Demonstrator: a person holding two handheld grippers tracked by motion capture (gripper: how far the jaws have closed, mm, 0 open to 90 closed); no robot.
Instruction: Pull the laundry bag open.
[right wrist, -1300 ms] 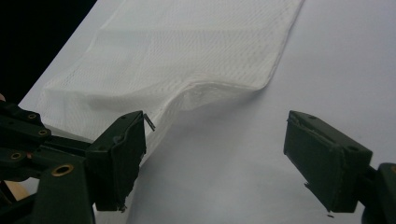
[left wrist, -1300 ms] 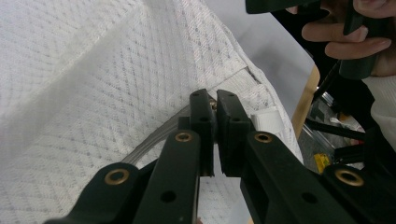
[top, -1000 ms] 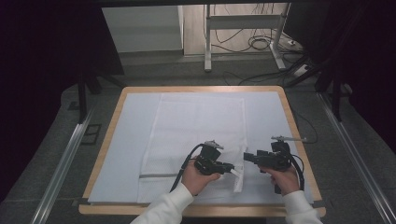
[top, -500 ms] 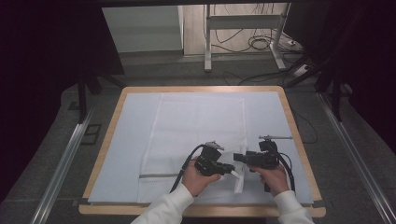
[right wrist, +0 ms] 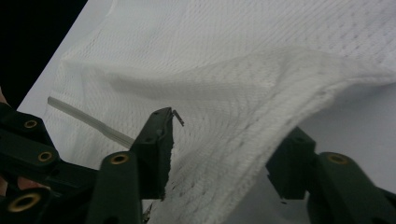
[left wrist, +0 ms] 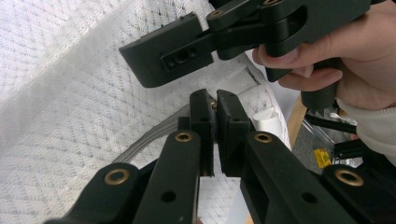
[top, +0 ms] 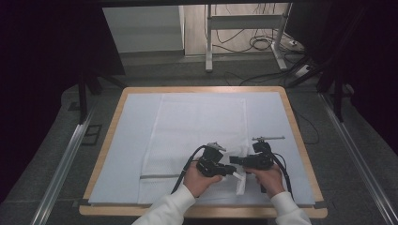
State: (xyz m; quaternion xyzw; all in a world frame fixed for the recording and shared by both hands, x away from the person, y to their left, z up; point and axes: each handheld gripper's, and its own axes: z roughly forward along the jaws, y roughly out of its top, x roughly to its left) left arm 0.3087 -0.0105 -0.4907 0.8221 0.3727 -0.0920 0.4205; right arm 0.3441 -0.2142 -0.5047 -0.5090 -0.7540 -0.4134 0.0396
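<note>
Floor cables (top: 263, 44), metal frame (top: 244, 28)

No text, label or number is legible.

One white mesh cloth (top: 197, 136) is lying on one wooden-edged table (top: 300, 136), spread over one pale sheet (top: 126, 140) that is covering the tabletop. One grey stripe (top: 152, 176) is running across the cloth near its edge closest to the person. Two grippers are working at that same near edge of the cloth: one left gripper (top: 230, 169) and one right gripper (top: 237, 161), each sitting in one hand, so two hands (top: 199, 178) are showing. Two white sleeves (top: 164, 211) are coming in below the cloth. One metal stand (top: 244, 28) is standing on the floor beyond the table's far edge.
</note>
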